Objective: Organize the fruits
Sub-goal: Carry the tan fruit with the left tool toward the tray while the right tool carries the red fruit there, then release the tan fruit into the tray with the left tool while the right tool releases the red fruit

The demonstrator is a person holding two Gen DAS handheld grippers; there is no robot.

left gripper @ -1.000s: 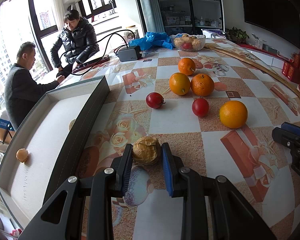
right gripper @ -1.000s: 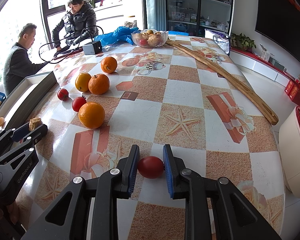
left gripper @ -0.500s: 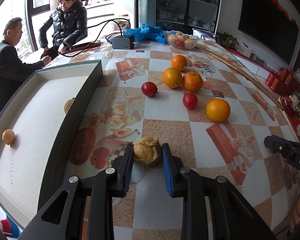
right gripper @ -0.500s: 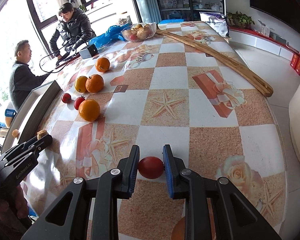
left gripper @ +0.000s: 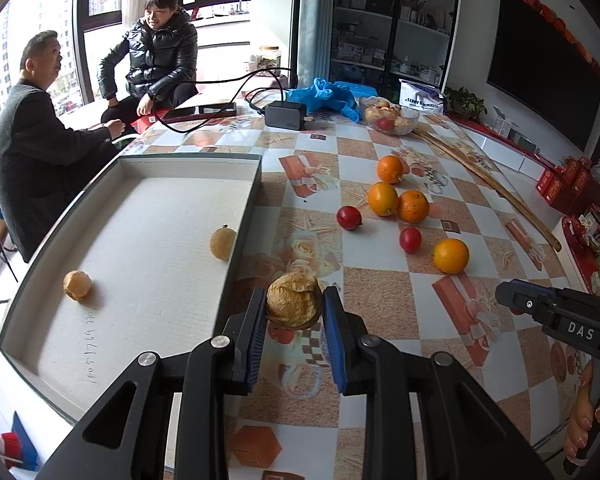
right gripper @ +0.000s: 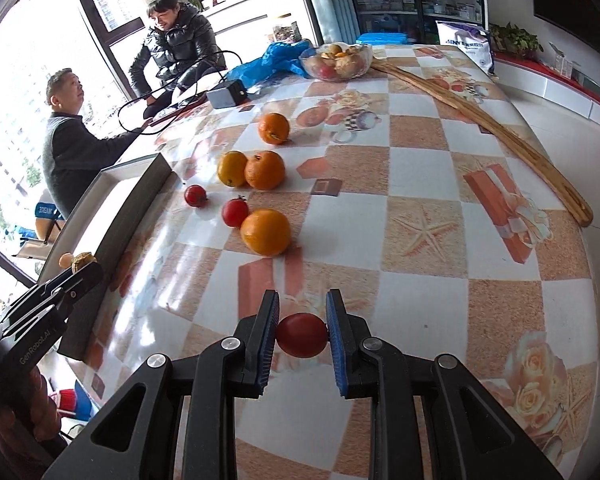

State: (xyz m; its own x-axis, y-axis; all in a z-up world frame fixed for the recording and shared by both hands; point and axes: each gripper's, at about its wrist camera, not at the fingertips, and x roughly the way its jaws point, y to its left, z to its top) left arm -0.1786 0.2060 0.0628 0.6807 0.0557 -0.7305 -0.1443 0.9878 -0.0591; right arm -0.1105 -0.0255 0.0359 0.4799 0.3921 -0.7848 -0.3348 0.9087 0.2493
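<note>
1. Left wrist view. The left gripper (left gripper: 294,334) is clamped on a wrinkled tan-brown fruit (left gripper: 293,299), blue pads pressing both its sides, lower centre of the frame. It hangs above the patterned tablecloth (left gripper: 380,300), just right of the grey tray (left gripper: 246,216).
2. Only this view looks into the tray: two small tan fruits lie on its white floor, one (left gripper: 222,243) near the right wall, one (left gripper: 77,285) toward the left, well apart.
3. Loose on the cloth, centre right: four oranges (left gripper: 451,255) and two red fruits (left gripper: 349,217). The right gripper (left gripper: 512,294) comes in from the lower right edge; what it holds cannot be seen here.
4. Upper frame: glass bowl (left gripper: 388,120) of fruit, blue plastic bag (left gripper: 328,94), black charger (left gripper: 286,115) with cable, long wooden stick (left gripper: 488,184). Two seated people (left gripper: 36,140) at upper left.
5. Right wrist view. The right gripper (right gripper: 302,342) is closed on a smooth red fruit (right gripper: 301,334), lower centre, near the table's front edge.
6. Only here: the left gripper (right gripper: 82,270) seen from the side at the left edge, brown fruit at its tip by the tray's near corner. The tray's dark outer wall (right gripper: 132,216) hides most of its floor.
7. The oranges (right gripper: 265,231) and red fruits (right gripper: 235,212) lie between the two tools, at mid-frame left.
</note>
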